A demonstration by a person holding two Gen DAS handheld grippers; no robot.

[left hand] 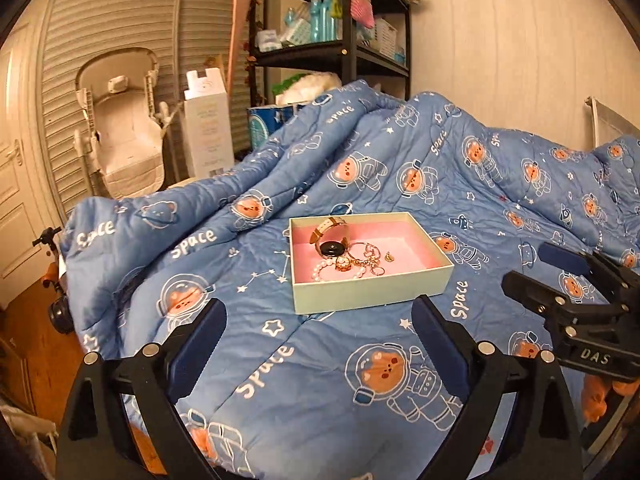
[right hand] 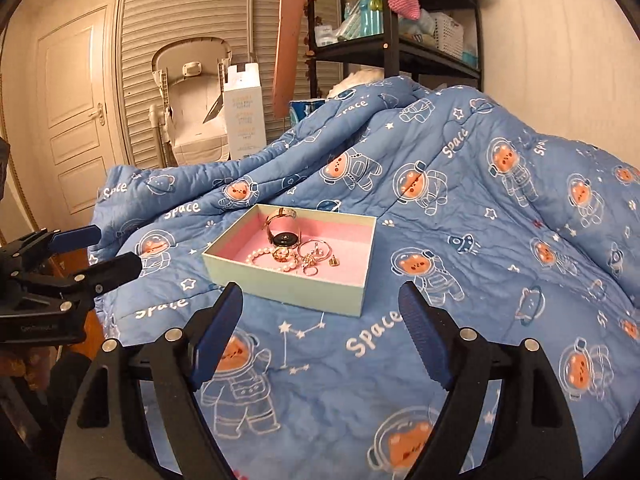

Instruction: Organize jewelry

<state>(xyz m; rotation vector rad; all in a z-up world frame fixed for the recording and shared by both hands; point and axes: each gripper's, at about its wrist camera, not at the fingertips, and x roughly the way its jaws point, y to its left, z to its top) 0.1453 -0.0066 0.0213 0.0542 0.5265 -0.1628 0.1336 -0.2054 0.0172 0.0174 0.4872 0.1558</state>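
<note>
Nearest to the left wrist camera stand the left tongs (left hand: 318, 320), with the two blue-padded fingers wide apart and nothing between them; they are released above the blue quilt (left hand: 280, 360). From the right wrist camera the right tongs (right hand: 320, 308) look the same: spread wide, empty, over the quilt with its bears in space suits and the word "Space".

Both tongs point toward a pale green box (left hand: 372, 292) with a pink lining, which lies flat on the quilt, a little farther than the fingertips and not touching them. All the jewelry is inside this box. A watch (left hand: 332, 238) with a rose-gold band stands on its side at the far left part of the box, its dark round face turned to the camera. Just near of it lies a pearl bracelet (left hand: 326, 270), and beside that a heap of gold rings (left hand: 370, 262), partly tangled, so I cannot separate them. A small gold earring (left hand: 389, 257) lies alone to the right of the heap.

Far behind the bed are a black shelf (left hand: 348, 52) with toys and bottles, a tall white carton (left hand: 208, 120) and a beige baby seat (left hand: 124, 120) before the slatted doors.
</note>
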